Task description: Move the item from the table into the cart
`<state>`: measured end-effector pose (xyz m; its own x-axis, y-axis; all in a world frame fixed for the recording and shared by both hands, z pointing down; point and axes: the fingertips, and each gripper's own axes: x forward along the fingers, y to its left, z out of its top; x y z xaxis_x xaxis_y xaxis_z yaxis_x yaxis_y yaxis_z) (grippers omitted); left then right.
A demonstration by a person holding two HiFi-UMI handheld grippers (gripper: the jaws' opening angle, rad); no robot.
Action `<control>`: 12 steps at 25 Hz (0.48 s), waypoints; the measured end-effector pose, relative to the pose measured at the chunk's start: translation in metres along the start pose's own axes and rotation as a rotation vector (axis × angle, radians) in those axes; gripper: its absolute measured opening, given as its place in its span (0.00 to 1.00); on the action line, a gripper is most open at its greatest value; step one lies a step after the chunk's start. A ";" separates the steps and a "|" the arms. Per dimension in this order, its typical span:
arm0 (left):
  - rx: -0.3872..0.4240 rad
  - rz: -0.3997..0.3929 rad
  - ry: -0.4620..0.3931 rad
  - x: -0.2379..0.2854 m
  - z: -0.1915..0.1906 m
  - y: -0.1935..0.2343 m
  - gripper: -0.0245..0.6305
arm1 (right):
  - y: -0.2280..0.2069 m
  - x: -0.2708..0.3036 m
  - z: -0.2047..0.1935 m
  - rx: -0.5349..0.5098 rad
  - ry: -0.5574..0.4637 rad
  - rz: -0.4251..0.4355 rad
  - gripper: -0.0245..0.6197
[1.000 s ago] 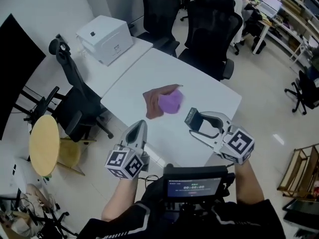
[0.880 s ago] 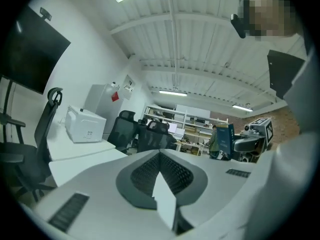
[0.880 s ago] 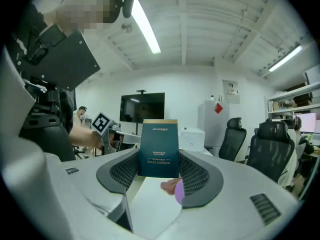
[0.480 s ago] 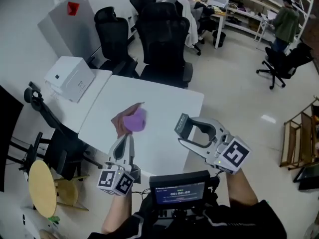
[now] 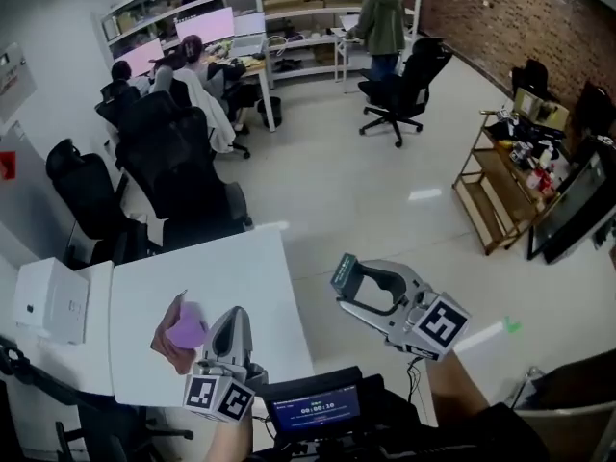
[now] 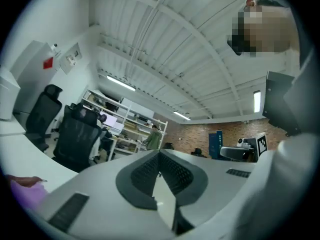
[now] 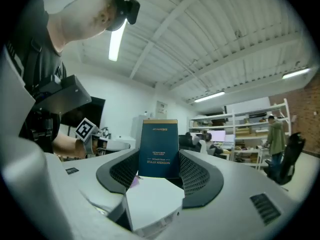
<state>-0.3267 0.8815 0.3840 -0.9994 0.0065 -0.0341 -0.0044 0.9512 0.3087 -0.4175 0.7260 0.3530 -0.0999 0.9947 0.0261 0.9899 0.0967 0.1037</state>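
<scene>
My right gripper point(image 5: 352, 283) is shut on a dark blue box point(image 7: 159, 149) with a gold top band; it stands upright between the pads and fills the gap. In the head view only the box's teal edge point(image 5: 344, 271) shows at the jaw tips, out past the edge of the white table point(image 5: 221, 277). The left gripper point(image 5: 234, 316) is shut with nothing in it, its pads meeting point(image 6: 160, 156), and hangs over the table's near edge. A purple item point(image 5: 188, 330) lies on a brown cloth point(image 5: 166, 340) just left of it. A wooden shelf cart point(image 5: 500, 186) stands at the far right.
Black office chairs point(image 5: 178, 176) crowd the table's far side. A white printer-like box point(image 5: 50, 299) sits on the left desk. People work at desks with monitors point(image 5: 217, 27) along the back wall; one stands at the shelves point(image 5: 383, 22). Pale floor lies between table and cart.
The head view has swung to the right: the table has slid to the lower left and the cart has come into sight. Both grippers keep their places and states.
</scene>
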 end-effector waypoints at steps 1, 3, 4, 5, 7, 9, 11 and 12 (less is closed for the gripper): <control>-0.002 -0.046 0.021 0.007 -0.008 -0.010 0.03 | -0.005 -0.015 -0.002 0.020 -0.010 -0.056 0.42; -0.012 -0.139 0.059 0.023 -0.026 -0.046 0.03 | -0.013 -0.063 -0.006 0.035 0.002 -0.157 0.42; -0.022 -0.186 0.075 0.030 -0.034 -0.067 0.03 | -0.015 -0.089 -0.007 0.039 0.009 -0.207 0.42; -0.032 -0.230 0.088 0.035 -0.041 -0.089 0.03 | -0.015 -0.115 -0.007 0.043 0.012 -0.256 0.42; -0.046 -0.309 0.108 0.039 -0.054 -0.134 0.03 | -0.013 -0.169 -0.005 0.049 0.017 -0.351 0.42; -0.052 -0.377 0.128 0.041 -0.065 -0.189 0.03 | -0.011 -0.231 0.001 0.050 0.007 -0.441 0.42; -0.045 -0.446 0.143 0.043 -0.075 -0.249 0.03 | -0.007 -0.295 0.009 0.044 -0.019 -0.520 0.42; -0.039 -0.481 0.149 0.043 -0.081 -0.279 0.03 | -0.003 -0.326 0.011 0.042 -0.024 -0.556 0.42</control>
<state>-0.3716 0.5914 0.3736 -0.8780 -0.4765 -0.0458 -0.4639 0.8232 0.3272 -0.3866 0.4016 0.3332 -0.6065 0.7939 -0.0437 0.7919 0.6081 0.0556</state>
